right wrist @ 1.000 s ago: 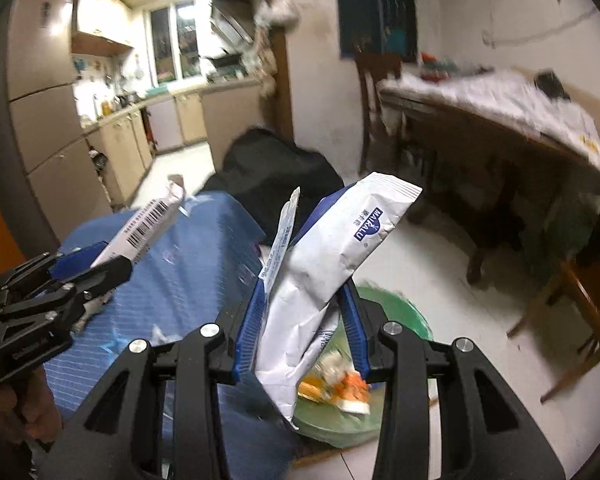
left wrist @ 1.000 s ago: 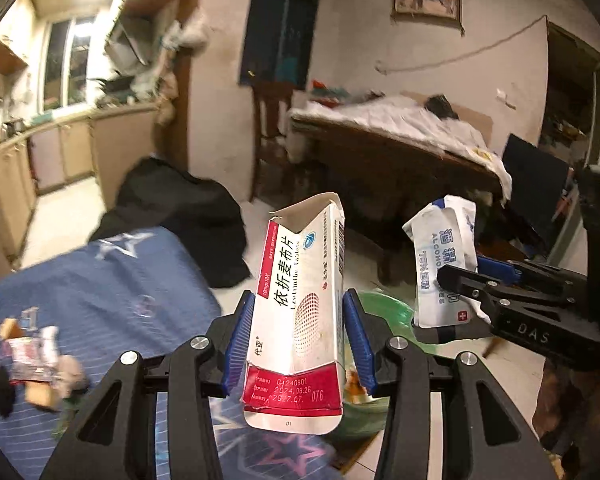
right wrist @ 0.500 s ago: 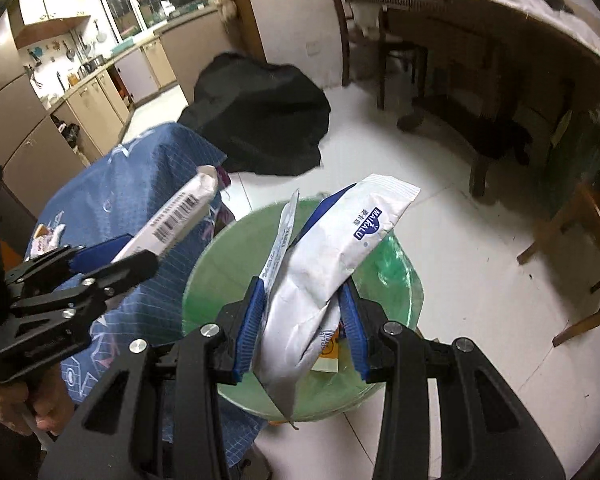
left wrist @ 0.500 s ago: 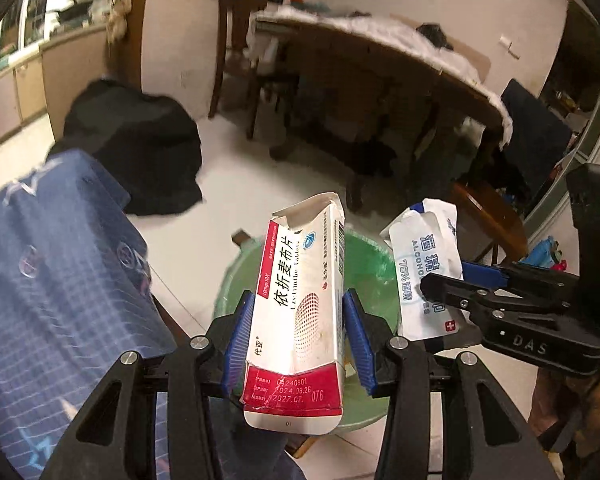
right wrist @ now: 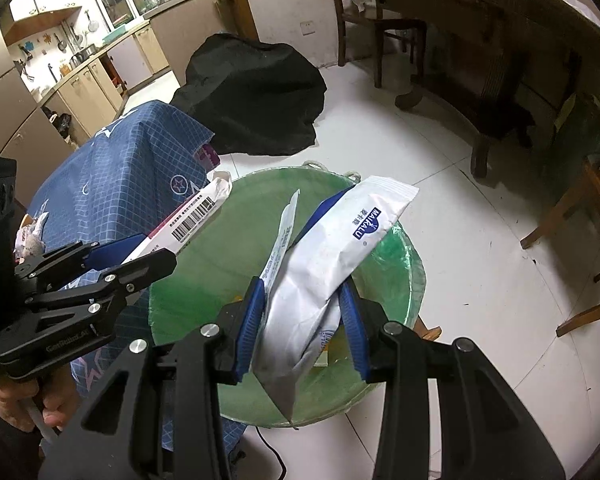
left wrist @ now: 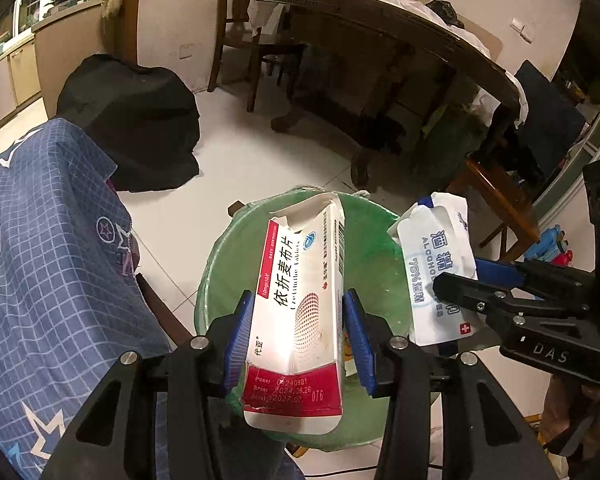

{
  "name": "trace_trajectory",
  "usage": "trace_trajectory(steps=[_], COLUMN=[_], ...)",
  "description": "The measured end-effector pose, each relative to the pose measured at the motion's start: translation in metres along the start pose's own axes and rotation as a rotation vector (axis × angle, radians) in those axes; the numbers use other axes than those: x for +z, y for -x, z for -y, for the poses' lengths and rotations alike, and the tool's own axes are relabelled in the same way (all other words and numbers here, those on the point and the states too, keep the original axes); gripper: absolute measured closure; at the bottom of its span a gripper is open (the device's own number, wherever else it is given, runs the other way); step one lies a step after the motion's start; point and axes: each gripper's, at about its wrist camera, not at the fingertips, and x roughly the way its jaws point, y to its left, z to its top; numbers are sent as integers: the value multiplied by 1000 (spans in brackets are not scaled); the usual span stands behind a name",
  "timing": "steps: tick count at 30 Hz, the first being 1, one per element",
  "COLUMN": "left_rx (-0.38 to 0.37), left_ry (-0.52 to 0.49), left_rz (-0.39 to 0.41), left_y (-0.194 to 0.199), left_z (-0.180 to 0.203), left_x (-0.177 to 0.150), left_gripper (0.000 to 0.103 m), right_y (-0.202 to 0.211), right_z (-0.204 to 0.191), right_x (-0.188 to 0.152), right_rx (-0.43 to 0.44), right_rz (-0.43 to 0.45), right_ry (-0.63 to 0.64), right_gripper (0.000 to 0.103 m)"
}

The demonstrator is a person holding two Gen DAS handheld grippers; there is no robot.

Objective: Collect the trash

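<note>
My left gripper [left wrist: 298, 338] is shut on a torn white and red medicine box [left wrist: 300, 304], held over the green-lined trash bin [left wrist: 228, 256]. My right gripper [right wrist: 304, 326] is shut on white wipe packets [right wrist: 332, 252], also over the bin [right wrist: 204, 248]. In the left wrist view the right gripper [left wrist: 480, 280] shows at the right with the alcohol wipe packet [left wrist: 436, 272]. The right wrist view shows the left gripper [right wrist: 140, 252] at the left, pinching the box [right wrist: 188, 224] by the bin's rim. Some scraps lie at the bin's bottom.
A table under a blue star-patterned cloth [left wrist: 48, 248] stands left of the bin, with some litter [right wrist: 30, 236] on it. A black bag [left wrist: 128, 116] lies on the white floor behind. A dark wooden table [left wrist: 400, 40] and chairs [right wrist: 572, 220] stand beyond and to the right.
Both grippers have come down and tilted toward the floor, moving from above the blue cloth to over the green bin. Each keeps its hold on its item.
</note>
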Motion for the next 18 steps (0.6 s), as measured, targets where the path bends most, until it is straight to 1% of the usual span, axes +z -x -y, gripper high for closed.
trace_trajectory(steps=[8, 12, 13, 14, 15, 16, 18], left_rx=[-1, -4, -1, -1, 2, 3, 9], left_ry=[4, -4, -13, -19, -22, -20, -12], left_rz=[3, 8, 13, 14, 16, 23, 34], left_y=[6, 9, 9, 11, 12, 14, 18], left_z=[4, 6, 8, 9, 9, 10, 9], left_x=[1, 2, 2, 3, 3, 4, 6], left_gripper=[55, 52, 49, 48, 42, 36, 34], right_y=[0, 0, 0, 0, 1, 2, 4], right_z=[2, 2, 3, 4, 5, 6, 9], right_x=[2, 3, 3, 3, 2, 2, 1], right_rx=[4, -2, -2, 4, 6, 4, 7], right_rz=[7, 11, 14, 13, 16, 21, 29], right_ry=[1, 3, -1, -3, -7, -9, -20], right_gripper=[66, 63, 63, 59, 55, 50, 49])
